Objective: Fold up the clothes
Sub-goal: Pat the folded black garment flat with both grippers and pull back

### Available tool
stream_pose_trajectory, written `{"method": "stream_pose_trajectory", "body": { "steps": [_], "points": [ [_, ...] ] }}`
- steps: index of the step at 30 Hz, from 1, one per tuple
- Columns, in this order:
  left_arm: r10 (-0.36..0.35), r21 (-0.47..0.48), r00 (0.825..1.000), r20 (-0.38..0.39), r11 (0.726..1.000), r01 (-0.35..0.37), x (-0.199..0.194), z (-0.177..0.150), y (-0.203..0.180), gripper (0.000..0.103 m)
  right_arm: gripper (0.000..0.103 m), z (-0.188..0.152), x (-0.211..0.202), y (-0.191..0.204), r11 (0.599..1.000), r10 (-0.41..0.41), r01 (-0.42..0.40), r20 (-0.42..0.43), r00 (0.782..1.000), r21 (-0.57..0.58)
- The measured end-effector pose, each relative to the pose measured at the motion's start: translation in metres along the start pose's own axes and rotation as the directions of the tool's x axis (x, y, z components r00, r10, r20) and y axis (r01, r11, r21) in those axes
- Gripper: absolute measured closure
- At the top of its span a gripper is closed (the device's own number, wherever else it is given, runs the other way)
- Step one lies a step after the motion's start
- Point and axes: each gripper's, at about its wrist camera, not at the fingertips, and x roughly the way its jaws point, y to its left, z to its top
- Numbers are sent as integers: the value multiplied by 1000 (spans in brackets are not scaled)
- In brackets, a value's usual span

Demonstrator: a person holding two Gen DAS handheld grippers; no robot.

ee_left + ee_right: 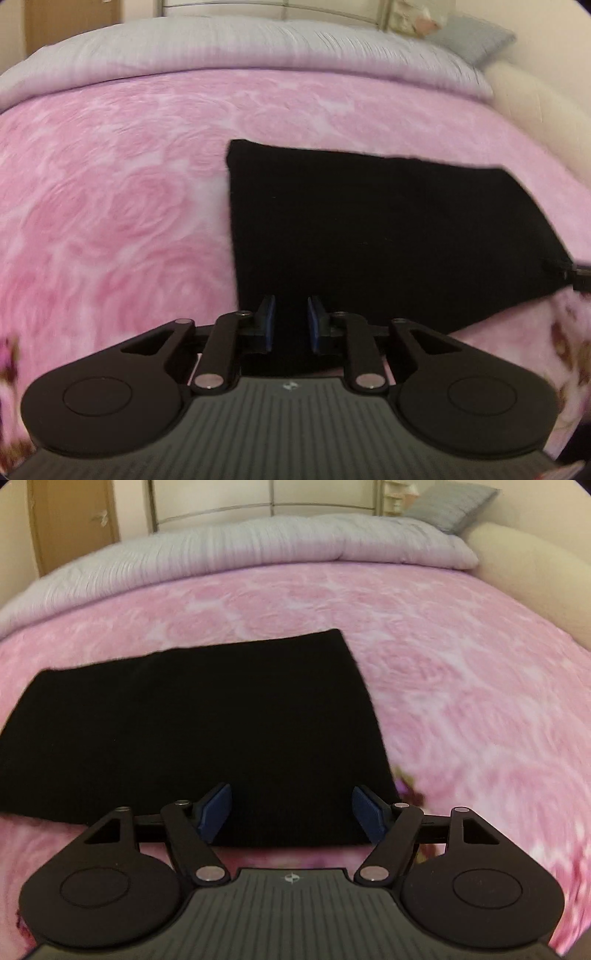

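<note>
Black garment [192, 731] on pink blanket [461, 672] — left tongs [291, 323] clamp it, right tongs [291, 812] apart.

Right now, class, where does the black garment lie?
The black garment lies flat on the pink rose blanket, right of centre in the left wrist view and left of centre in the right wrist view, short of the grey duvet.

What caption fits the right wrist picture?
Open right gripper at the near edge of a folded black garment on a pink rose blanket.
</note>
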Motion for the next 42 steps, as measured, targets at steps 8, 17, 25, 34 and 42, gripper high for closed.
{"method": "stream_pose_trajectory", "body": {
  "steps": [8,17,25,34,42],
  "points": [
    [24,-16,999,36,1000,-24,-91,-23,-32,69,15,-19,-90,23,998,47,-48,33,998,32],
    [50,16,998,42,999,-50,-168,-79,-81,57,15,-54,-172,36,999,42,-44,69,997,28],
    [98,69,985,145,992,-109,-219,-87,-108,41,15,-62,-224,36,999,24,-30,147,989,44],
    [129,91,975,182,985,-148,-241,-95,-118,37,15,-75,-232,57,1000,18,-17,139,990,-9],
    [163,79,970,181,981,-179,-242,-92,-111,36,15,-68,-216,72,998,47,-43,114,992,-40]
  ]
}}
